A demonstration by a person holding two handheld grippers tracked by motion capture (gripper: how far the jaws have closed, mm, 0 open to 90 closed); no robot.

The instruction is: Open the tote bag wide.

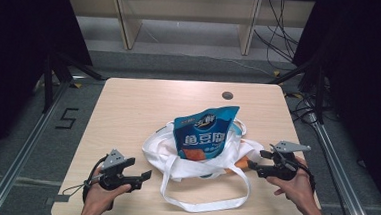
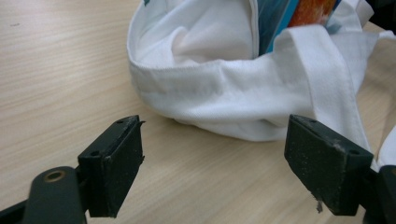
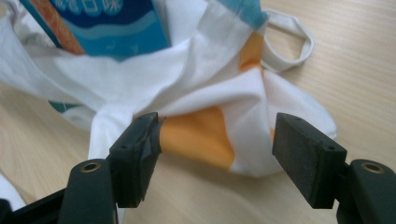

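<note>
Light wood table (image 1: 128, 108), dark room; white bag (image 1: 195, 163) holding a blue pouch (image 1: 204, 133). Left gripper (image 1: 141, 177) and right gripper (image 1: 256, 159) flank it low, jaws wide open, empty.

So there's a white cloth tote bag (image 1: 195, 160) lying crumpled in the middle of the table, mouth gaping open, with orange patches showing and one long strap looping toward the near edge. A blue snack pouch (image 1: 206, 133) is standing upright inside it, sticking out.

Light wooden table (image 1: 128, 108), round dark grommet (image 1: 227, 95), wooden shelf frame (image 1: 128, 23), tangled cables (image 1: 278, 37)
</note>
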